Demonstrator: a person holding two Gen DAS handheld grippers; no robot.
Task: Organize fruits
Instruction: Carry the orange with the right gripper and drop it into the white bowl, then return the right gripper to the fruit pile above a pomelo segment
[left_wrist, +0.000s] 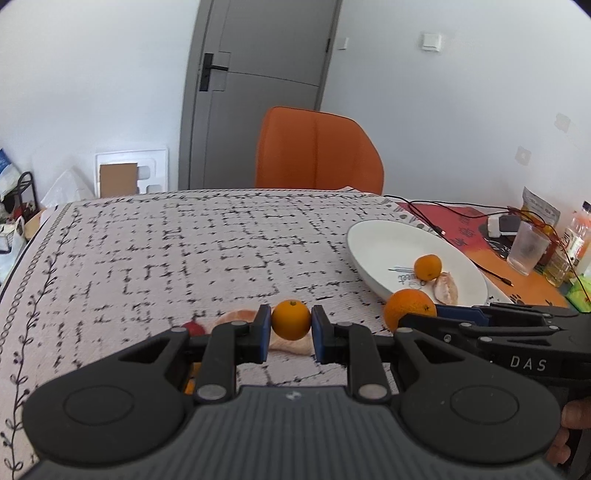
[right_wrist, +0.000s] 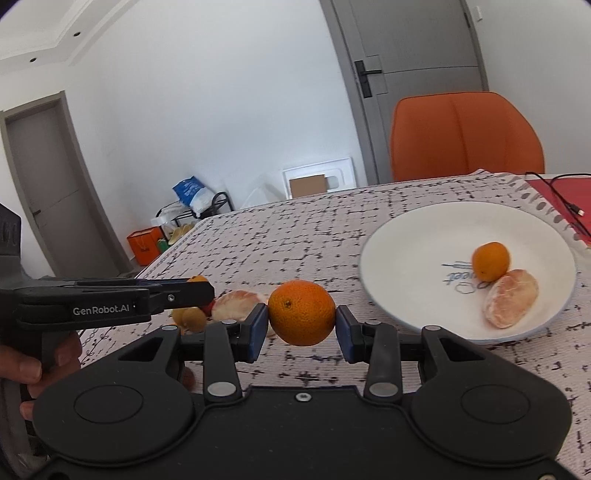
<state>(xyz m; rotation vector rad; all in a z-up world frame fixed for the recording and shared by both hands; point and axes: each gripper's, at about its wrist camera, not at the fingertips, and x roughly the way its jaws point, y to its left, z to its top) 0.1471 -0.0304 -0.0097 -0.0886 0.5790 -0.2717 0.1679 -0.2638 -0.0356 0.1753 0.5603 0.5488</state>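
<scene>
My left gripper (left_wrist: 291, 326) is shut on a small orange (left_wrist: 291, 318), held above the patterned tablecloth (left_wrist: 184, 258). My right gripper (right_wrist: 301, 326) is shut on a larger orange (right_wrist: 301, 312), also lifted off the cloth. Each gripper shows in the other view: the right gripper (left_wrist: 421, 317) with its larger orange (left_wrist: 404, 306), and the left gripper (right_wrist: 207, 290) at the left. A white plate (right_wrist: 406, 229) to the right holds a small orange (right_wrist: 490, 261) and a peeled fruit (right_wrist: 511, 303). Another peeled fruit (right_wrist: 236, 304) lies on the cloth behind the grippers.
Peel scraps (right_wrist: 190, 318) and something red (left_wrist: 194, 327) lie by the peeled fruit. An orange chair (left_wrist: 317, 147) stands at the far edge. At the right are a glass (left_wrist: 526, 249), bottles (left_wrist: 576, 240), cables (left_wrist: 461, 210) and a red mat (right_wrist: 554, 192). A hand (right_wrist: 26, 369) grips the left handle.
</scene>
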